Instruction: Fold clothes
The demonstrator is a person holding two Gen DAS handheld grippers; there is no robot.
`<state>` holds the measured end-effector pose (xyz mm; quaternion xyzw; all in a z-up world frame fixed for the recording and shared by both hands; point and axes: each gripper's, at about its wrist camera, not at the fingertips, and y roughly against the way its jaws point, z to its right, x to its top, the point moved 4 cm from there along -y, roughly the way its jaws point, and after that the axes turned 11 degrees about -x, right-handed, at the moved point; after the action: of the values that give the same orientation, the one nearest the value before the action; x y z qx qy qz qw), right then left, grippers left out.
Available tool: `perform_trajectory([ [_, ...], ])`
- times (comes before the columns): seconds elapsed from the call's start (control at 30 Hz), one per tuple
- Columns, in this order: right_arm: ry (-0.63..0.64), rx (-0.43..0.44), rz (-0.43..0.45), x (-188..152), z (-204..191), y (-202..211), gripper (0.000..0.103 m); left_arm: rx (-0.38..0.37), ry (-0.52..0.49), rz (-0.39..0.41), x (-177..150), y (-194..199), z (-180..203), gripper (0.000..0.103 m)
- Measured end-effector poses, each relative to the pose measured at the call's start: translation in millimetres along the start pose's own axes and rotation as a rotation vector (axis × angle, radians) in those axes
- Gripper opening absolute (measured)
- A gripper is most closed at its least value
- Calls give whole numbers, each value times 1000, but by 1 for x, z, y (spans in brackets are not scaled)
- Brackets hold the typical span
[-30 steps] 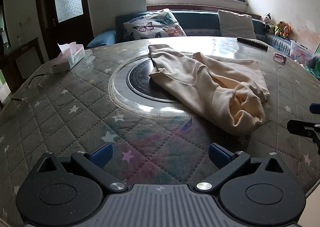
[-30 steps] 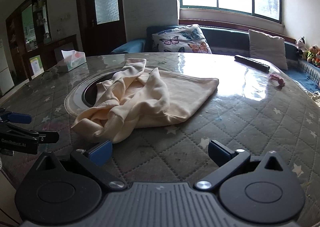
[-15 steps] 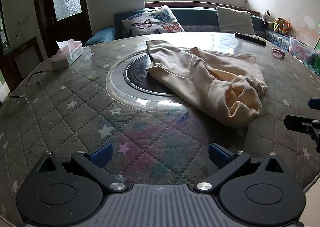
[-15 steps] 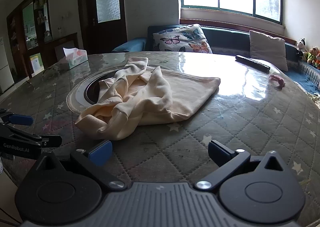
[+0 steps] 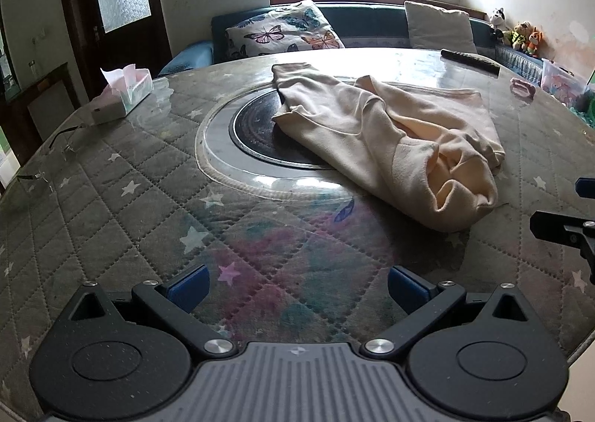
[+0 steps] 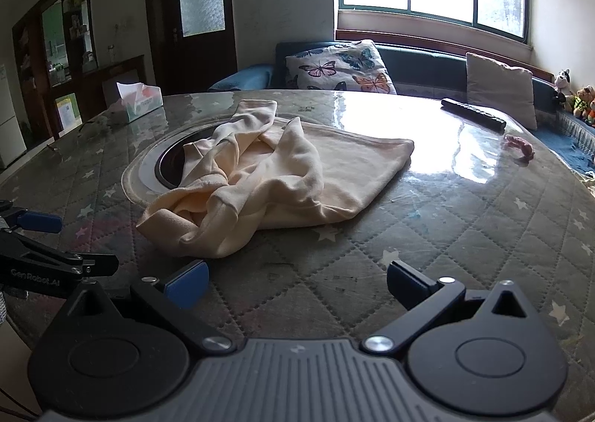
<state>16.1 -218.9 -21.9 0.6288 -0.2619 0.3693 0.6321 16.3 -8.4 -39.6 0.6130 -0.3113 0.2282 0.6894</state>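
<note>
A cream garment (image 5: 390, 135) lies crumpled on the round table, partly over the dark centre disc (image 5: 256, 132). It also shows in the right wrist view (image 6: 275, 184). My left gripper (image 5: 297, 286) is open and empty, above the near table edge, short of the garment's near bunched end. My right gripper (image 6: 297, 282) is open and empty, just in front of the garment's near folds. The right gripper shows at the right edge of the left wrist view (image 5: 569, 221); the left gripper shows at the left edge of the right wrist view (image 6: 41, 240).
A tissue box (image 5: 122, 94) and glasses (image 5: 48, 158) lie at the table's left. A remote (image 6: 472, 113) and a pink item (image 6: 520, 147) lie at the far right. A quilted star cloth under clear film (image 5: 111, 206) covers the table. A sofa with cushions (image 6: 342, 67) stands behind.
Both grippers have drawn back a little and lifted slightly, so the garment sits a bit farther off. The garment has not moved. Both jaws stay open.
</note>
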Motion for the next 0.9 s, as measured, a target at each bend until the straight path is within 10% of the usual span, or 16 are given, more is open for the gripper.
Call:
perform_trajectory([
  [0.9, -1, 13, -25, 9, 2, -17, 102, 14, -4, 2, 23, -9, -8, 103],
])
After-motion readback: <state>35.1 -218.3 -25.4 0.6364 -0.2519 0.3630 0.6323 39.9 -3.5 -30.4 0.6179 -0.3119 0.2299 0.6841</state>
